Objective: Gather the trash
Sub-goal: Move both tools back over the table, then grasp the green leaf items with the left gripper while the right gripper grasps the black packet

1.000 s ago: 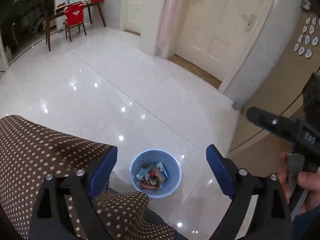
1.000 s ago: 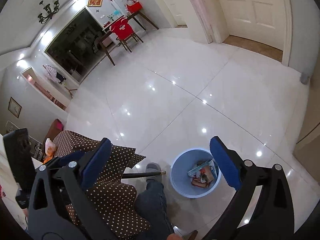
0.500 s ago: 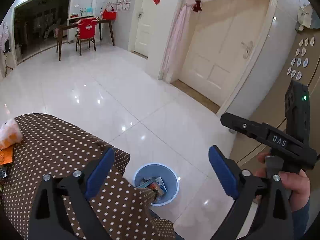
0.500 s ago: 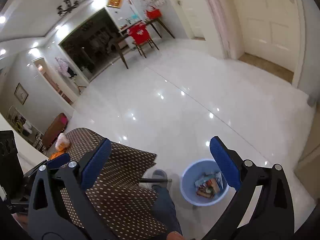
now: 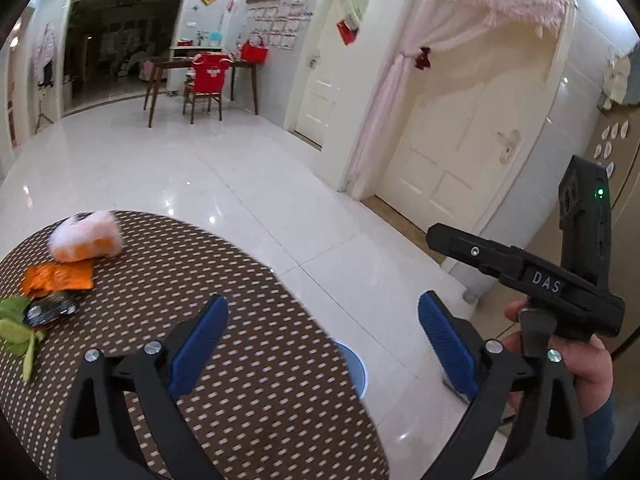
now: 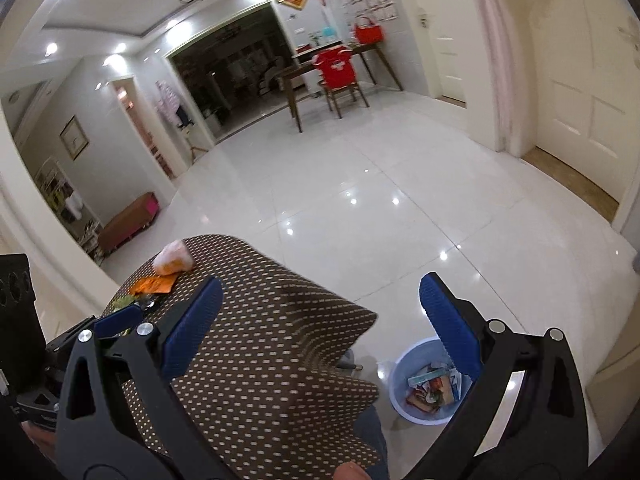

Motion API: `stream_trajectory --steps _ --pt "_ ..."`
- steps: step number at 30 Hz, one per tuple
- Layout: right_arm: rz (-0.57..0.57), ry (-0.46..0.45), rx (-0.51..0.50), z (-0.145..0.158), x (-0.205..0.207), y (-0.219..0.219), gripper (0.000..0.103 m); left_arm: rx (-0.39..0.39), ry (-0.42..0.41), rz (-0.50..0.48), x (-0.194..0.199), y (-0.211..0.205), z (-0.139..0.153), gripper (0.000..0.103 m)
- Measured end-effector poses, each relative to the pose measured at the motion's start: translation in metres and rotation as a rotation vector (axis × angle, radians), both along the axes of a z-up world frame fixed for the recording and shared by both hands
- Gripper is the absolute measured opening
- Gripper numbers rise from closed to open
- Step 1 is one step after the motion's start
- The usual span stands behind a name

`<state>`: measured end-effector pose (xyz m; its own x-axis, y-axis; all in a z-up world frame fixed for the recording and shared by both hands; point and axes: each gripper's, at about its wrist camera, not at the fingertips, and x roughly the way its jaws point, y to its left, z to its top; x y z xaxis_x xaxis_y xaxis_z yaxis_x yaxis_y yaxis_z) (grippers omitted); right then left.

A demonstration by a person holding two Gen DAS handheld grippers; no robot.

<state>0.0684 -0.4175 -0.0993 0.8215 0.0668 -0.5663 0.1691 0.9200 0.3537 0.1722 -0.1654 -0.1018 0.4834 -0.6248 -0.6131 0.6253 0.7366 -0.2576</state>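
Observation:
Trash lies at the far left of a table with a brown dotted cloth (image 5: 248,360): a white and orange bag (image 5: 86,237), a flat orange wrapper (image 5: 58,277), a black wrapper (image 5: 50,312) and green leaves (image 5: 18,330). The bag (image 6: 173,262) and orange wrapper (image 6: 154,285) also show in the right wrist view. A light blue bin (image 6: 426,388) holding several wrappers stands on the floor right of the table; only its rim (image 5: 356,364) shows in the left wrist view. My left gripper (image 5: 322,344) is open and empty above the table's right part. My right gripper (image 6: 320,330) is open and empty above the table edge.
The person's leg in jeans (image 6: 370,436) is beside the bin. Shiny white tiled floor (image 6: 360,200) stretches ahead. A wooden desk with a red-covered chair (image 5: 206,80) stands at the far wall. White doors (image 5: 460,152) are on the right.
Both grippers have risen and tilted up, away from the bin. The table and its trash have come into view at the left. Both stay open and empty.

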Motion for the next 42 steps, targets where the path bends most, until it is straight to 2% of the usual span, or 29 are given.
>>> stream_trajectory --steps 8,14,17,23,26,30,37,42 --pt "0.11 -0.006 -0.067 0.018 0.028 0.068 0.097 -0.042 -0.007 0.107 0.001 0.081 0.003 0.094" --pt "0.218 -0.016 -0.119 0.028 0.061 0.131 0.097 -0.023 -0.022 0.202 0.016 0.139 0.0 0.095" --pt "0.282 -0.007 -0.129 0.023 0.078 0.164 0.097 -0.02 -0.017 0.268 0.03 0.169 -0.007 0.095" --pt "0.389 0.048 -0.155 0.004 0.111 0.21 0.097 0.096 -0.027 0.347 0.065 0.215 -0.032 0.095" --pt "0.424 0.092 -0.147 -0.012 0.129 0.222 0.097 0.174 -0.025 0.358 0.082 0.221 -0.048 0.095" --pt "0.466 0.152 -0.149 -0.034 0.154 0.24 0.097 0.231 -0.005 0.351 0.107 0.225 -0.069 0.095" --pt "0.566 0.235 -0.087 -0.063 0.193 0.273 0.097 0.348 -0.01 0.341 0.134 0.22 -0.085 0.095" --pt "0.604 0.273 -0.046 -0.081 0.212 0.297 0.097 0.343 0.05 0.315 0.146 0.223 -0.091 0.095"
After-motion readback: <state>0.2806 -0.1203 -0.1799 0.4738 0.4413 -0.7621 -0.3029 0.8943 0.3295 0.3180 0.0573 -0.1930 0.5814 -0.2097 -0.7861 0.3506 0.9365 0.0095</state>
